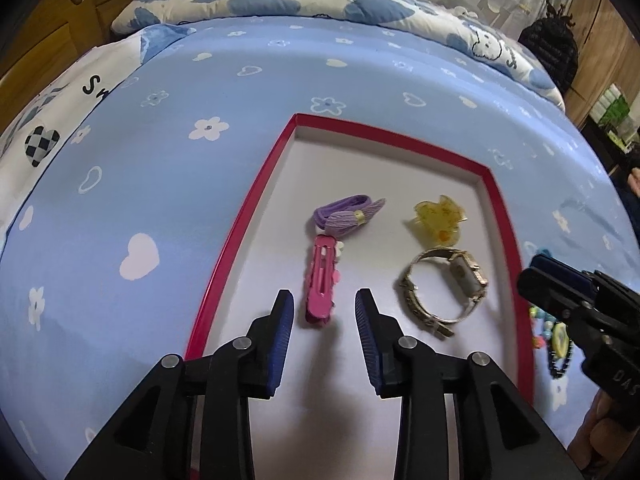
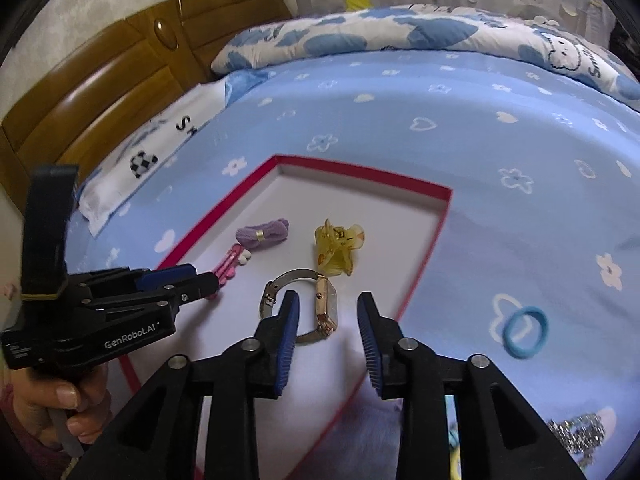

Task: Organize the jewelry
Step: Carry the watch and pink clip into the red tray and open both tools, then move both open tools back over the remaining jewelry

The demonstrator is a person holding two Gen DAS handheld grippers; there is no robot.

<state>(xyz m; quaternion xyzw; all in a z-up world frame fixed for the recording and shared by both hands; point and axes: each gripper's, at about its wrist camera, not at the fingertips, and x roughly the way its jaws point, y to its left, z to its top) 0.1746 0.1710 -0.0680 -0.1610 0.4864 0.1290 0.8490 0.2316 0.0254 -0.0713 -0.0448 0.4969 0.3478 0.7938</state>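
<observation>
A bed covered by a light blue sheet (image 2: 400,128) printed with white hearts and flowers is backed by a wooden headboard (image 2: 120,80), with a blue-and-white quilt (image 1: 300,0) bunched along its far edge.

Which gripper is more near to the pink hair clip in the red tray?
Left. The left gripper has its jaws open on either side of the pink hair clip. The right gripper is over the watch, beside the clip.
</observation>
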